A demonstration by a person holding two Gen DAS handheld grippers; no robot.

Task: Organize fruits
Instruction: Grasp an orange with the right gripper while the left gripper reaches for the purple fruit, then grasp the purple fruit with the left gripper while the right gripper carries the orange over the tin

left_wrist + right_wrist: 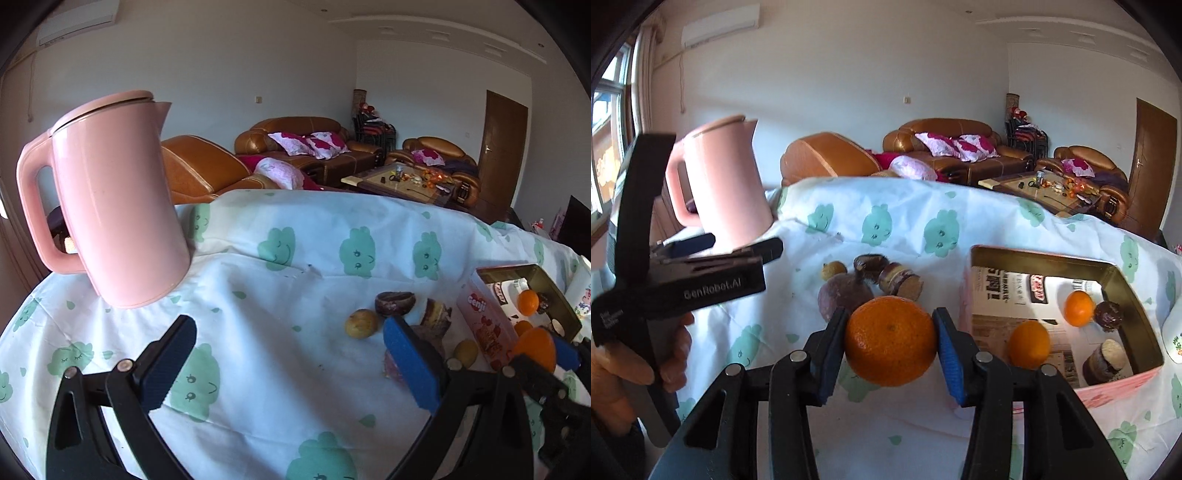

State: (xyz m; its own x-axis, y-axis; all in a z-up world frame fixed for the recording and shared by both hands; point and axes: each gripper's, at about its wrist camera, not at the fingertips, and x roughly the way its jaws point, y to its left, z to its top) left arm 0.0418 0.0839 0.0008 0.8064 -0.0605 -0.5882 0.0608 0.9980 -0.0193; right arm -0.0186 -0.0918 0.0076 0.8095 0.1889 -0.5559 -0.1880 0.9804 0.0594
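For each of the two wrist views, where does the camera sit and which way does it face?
Left wrist: on the left tool, facing across the cloud-print tablecloth to the pink plastic kettle; its open blue-padded fingers show, empty.
Right wrist: on the right tool, facing the open pink cardboard box; fingers grip a round orange tangerine, the left hand shows.
Shared: kettle, box, tangerine, brown leather sofa.

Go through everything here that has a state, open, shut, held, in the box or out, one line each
Left tongs: open, holding nothing.
Right tongs: shut on the big orange, lifted off the cloth.
Kettle: lid closed, standing on the cloth.
Box: open, no lid on it.
Two small oranges: inside the box.
Yellow fruit: out on the cloth.
Cut dark pieces: out on the cloth, beside the box.
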